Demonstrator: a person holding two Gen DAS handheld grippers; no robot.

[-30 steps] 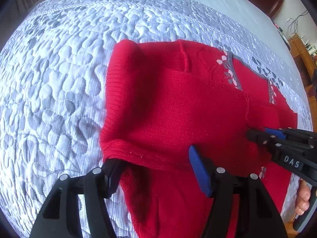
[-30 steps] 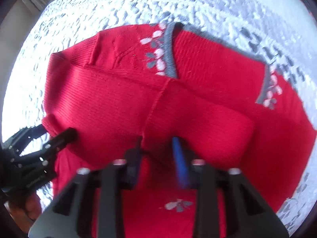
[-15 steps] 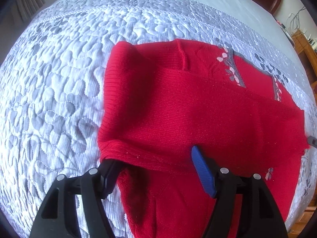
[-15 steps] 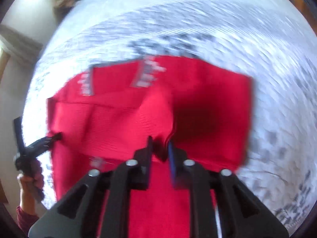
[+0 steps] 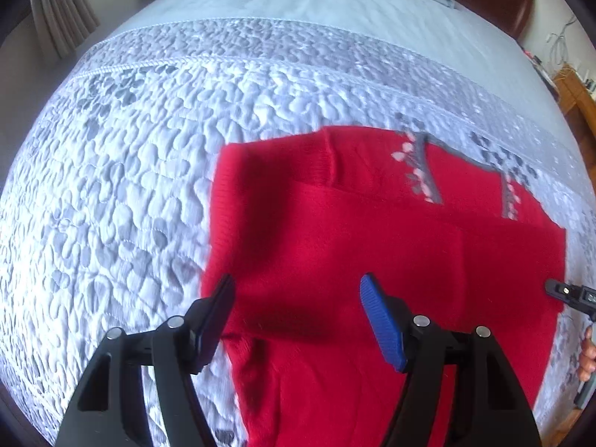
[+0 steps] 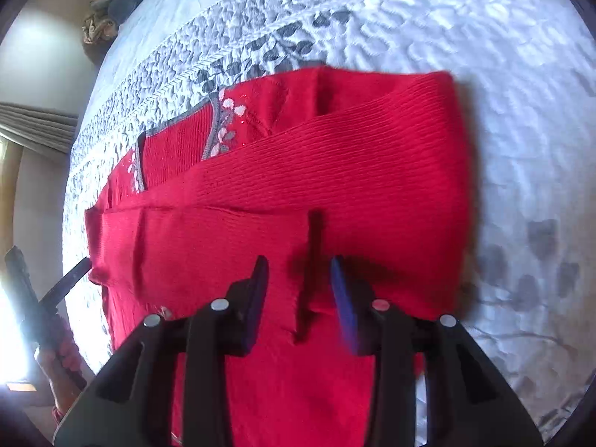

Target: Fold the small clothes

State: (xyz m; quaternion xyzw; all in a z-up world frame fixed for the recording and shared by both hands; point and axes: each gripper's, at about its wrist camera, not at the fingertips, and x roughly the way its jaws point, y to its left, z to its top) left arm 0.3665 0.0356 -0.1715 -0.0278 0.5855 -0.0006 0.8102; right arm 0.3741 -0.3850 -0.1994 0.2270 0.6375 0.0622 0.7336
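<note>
While the red sweater [image 5: 372, 253] is lying on the quilted bedspread [image 5: 123, 171] with one sleeve folded across its body, the right gripper [image 6: 300, 279] is hovering over that sleeve, jaws just parting, cloth released. The left gripper [image 5: 296, 298] is hanging wide open, holding nothing, over the sweater's opposite edge. Before folding further, both should be lifting clear without dragging the sleeve.
</note>
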